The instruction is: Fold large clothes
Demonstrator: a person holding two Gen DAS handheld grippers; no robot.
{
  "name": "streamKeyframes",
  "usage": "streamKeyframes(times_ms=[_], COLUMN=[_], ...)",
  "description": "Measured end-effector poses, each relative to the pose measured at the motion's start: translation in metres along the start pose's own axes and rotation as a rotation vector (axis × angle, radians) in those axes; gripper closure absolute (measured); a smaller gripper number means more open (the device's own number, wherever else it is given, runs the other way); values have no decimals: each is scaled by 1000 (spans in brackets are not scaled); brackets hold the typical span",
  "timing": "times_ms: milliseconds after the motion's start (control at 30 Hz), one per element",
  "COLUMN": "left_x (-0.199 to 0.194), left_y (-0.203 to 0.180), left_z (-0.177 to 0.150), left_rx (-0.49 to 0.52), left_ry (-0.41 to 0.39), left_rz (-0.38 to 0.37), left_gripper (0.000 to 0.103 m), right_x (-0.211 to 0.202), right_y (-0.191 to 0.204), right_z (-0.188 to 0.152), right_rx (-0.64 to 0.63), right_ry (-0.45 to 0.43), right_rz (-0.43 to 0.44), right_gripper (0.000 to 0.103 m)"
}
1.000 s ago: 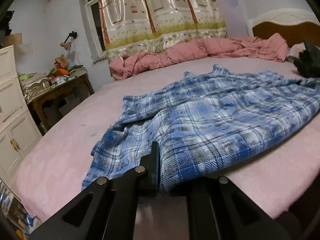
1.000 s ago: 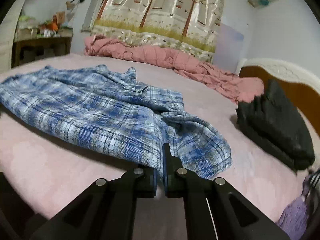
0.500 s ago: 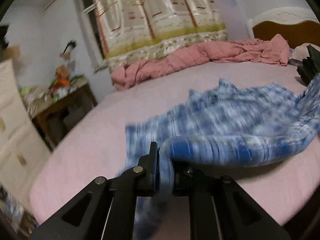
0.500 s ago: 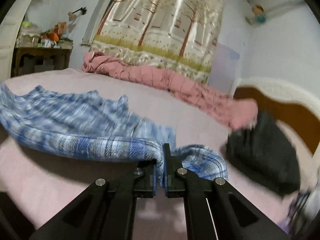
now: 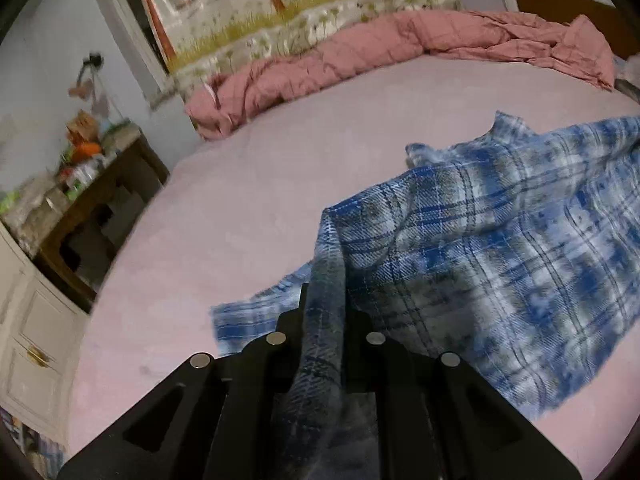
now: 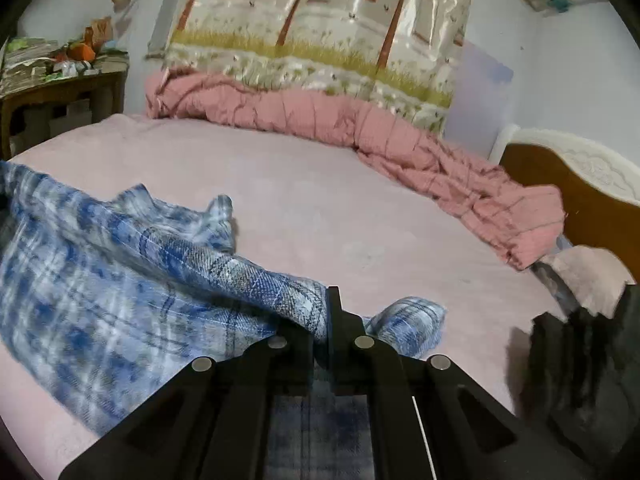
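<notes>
Plaid flannel shirt (image 5: pixel 500 248): hem clamped in your left gripper (image 5: pixel 326 312) and right gripper (image 6: pixel 320 320); thin grip may slip, dropping it crooked onto the bed (image 5: pixel 240 184).

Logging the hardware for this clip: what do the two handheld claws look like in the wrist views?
Both look alike. The left claw and right claw are matte black, angular plastic frames with triangular cut-outs in the side arms and four round silver fasteners across the top. The fingers are flat black plates. The right one carries a thin white line along one arm. No cables, hands or sleeves show.
</notes>
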State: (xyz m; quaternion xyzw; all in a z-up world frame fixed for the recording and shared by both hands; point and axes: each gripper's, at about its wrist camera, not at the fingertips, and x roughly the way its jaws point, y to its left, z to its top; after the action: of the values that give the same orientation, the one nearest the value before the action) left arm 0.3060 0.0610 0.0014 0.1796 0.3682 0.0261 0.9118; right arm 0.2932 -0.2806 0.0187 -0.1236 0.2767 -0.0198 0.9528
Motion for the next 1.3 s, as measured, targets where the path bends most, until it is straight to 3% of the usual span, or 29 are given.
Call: streamKeyframes(times_ms=[167,367,433,467,533,567,600,700,767,800,867,1000,1167,1233,1267,1300], left_x=[30,19,14,12,6,-2,-13,-48,-62,-66,-65,-44,22,48,56,57], left_y=[2,18,21,20,20,22,25,38,46,50,59,74,94,100,103,104], left_z=[-3,-19,-23,-24,-26,-30,-35,-59,-70,-72,-69,-65,-60,-59,-59,-60], left_rx=[-46,-150,-149,-149,-151,-154,-155,-152,-163,-174,-198,-247,-424,-483,-511,-528], left_ry=[37,-113,-142,-143,-146,-169,-203,-296,-321,-320,-295,-212,-29,48,67,62], left_rz=[-45,-149,-151,-143,-90,-63,-60,-84,-55,-36,-17,5,-96,-160,-210,-234], left_gripper=[91,93,89,85,58,38,32,19,13,11,10,10,8,25,53,74], right_x=[44,57,53,52,53,49,43,4,-22,-31,-43,-47,-7,22,40,59], right_y=[-6,-6,-6,-6,-7,-10,-13,-26,-38,-44,-66,-98,-112,-107,-103,-99], right_z=[0,-8,-8,-7,-9,-12,-17,-43,-54,-54,-50,-43,-39,-41,-43,-45], right_rx=[67,113,113,112,113,128,145,188,178,188,239,324,296,302,313,336], right_ry=[95,65,46,47,80,98,99,55,-5,-31,-73,-61,55,136,185,233], right_rz=[75,101,112,113,133,145,154,264,253,228,191,143,188,215,254,291], right_gripper=[98,98,98,98,95,95,94,75,45,41,40,40,31,31,31,31])
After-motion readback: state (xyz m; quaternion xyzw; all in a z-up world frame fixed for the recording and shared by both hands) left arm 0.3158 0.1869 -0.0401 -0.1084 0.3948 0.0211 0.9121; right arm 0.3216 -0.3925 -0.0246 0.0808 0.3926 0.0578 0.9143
